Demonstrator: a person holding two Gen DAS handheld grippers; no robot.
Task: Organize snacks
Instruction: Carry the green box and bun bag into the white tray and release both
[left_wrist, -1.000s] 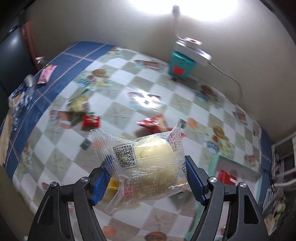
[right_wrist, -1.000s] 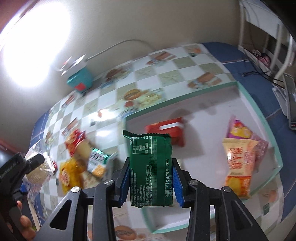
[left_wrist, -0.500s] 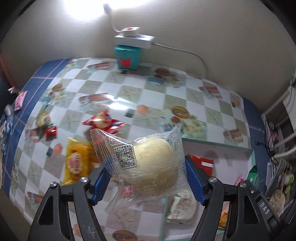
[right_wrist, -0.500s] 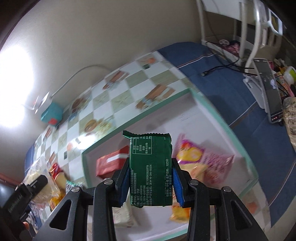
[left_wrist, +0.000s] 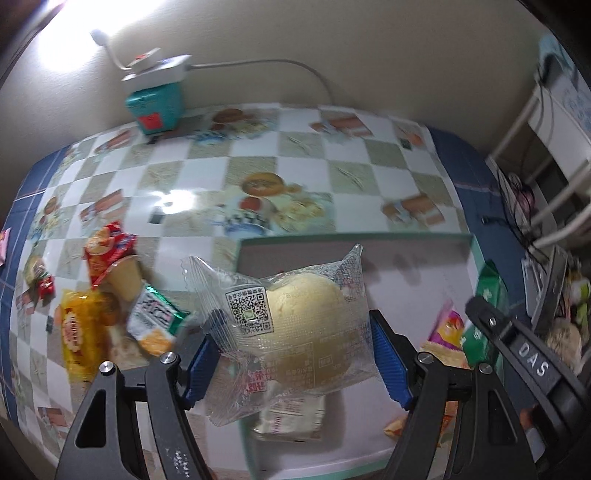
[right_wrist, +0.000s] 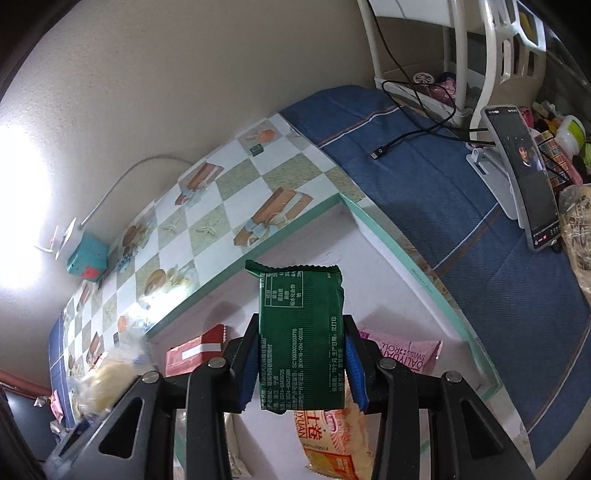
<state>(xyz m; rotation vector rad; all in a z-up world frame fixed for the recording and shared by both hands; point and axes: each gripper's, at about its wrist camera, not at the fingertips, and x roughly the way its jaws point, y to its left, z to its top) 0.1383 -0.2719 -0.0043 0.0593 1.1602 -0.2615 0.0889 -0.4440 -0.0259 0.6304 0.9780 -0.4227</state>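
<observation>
My left gripper (left_wrist: 295, 354) is shut on a clear-wrapped yellow bun (left_wrist: 295, 321), held above the near left part of a white tray with a teal rim (left_wrist: 332, 238). My right gripper (right_wrist: 301, 365) is shut on a dark green snack packet (right_wrist: 301, 332), held upright over the same tray (right_wrist: 388, 240). The right gripper and its green packet (left_wrist: 487, 295) also show at the right of the left wrist view. In the tray lie a red packet (right_wrist: 195, 350), a pink packet (right_wrist: 399, 354), an orange packet (right_wrist: 332, 439) and a white packet (left_wrist: 291, 417).
Loose snacks lie on the checked tablecloth left of the tray: a yellow packet (left_wrist: 79, 332), a red packet (left_wrist: 105, 247), a green-white packet (left_wrist: 155, 317). A teal box (left_wrist: 155, 107) with a power strip stands by the wall. A phone on a stand (right_wrist: 524, 177) is at right.
Both grippers have moved right, over the tray, each still holding its packet. The left gripper with the bun has come in above the tray's left part; the right view has swung toward the tray's right end.
</observation>
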